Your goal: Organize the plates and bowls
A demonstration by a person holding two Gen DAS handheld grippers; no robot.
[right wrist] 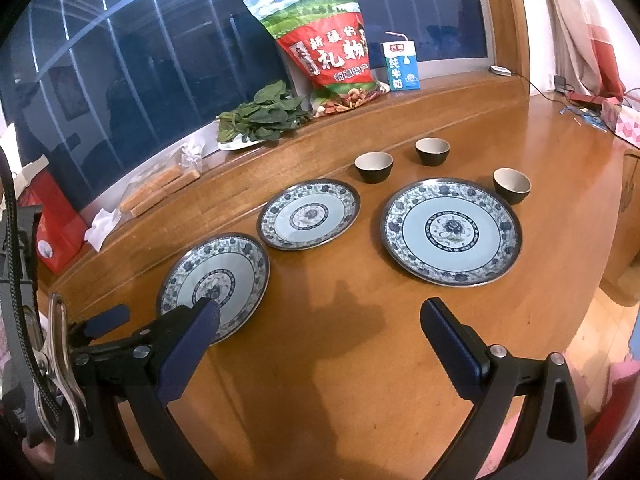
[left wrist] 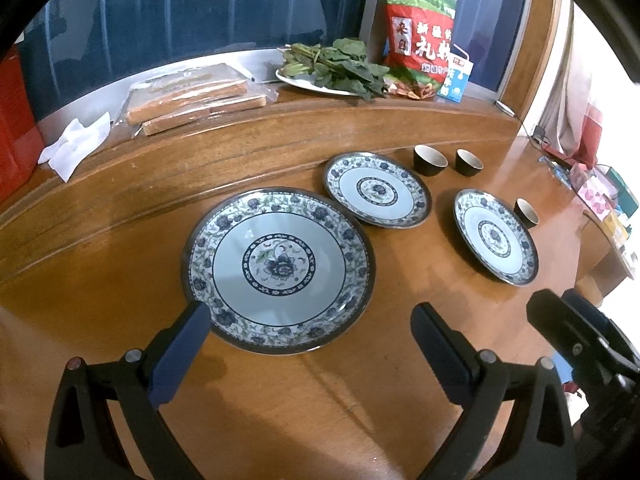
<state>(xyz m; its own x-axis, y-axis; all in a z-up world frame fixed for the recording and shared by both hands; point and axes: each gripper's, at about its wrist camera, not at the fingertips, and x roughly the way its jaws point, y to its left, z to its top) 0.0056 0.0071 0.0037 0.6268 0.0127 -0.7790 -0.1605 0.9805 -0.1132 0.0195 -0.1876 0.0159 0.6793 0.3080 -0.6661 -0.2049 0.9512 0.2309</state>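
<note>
Both my grippers, left (left wrist: 310, 320) and right (right wrist: 320, 316), hang wide open holding nothing over the wooden table (right wrist: 320, 360) — three floral plates (left wrist: 279, 270) just ahead, three small dark bowls (right wrist: 374, 167) past them.

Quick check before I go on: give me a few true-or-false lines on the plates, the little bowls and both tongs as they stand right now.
1. Three patterned plates lie on the table: near-left plate, middle plate, right plate. True.
2. The plates are stacked. False: each lies apart, flat on the wood.
3. Three small dark bowls stand upright. True.
4. A bowl sits on the right plate. False: all plates are bare.
5. The left tongs grip a plate. False: they are open, holding nothing.
6. The right tongs are open and hold nothing. True.
</note>
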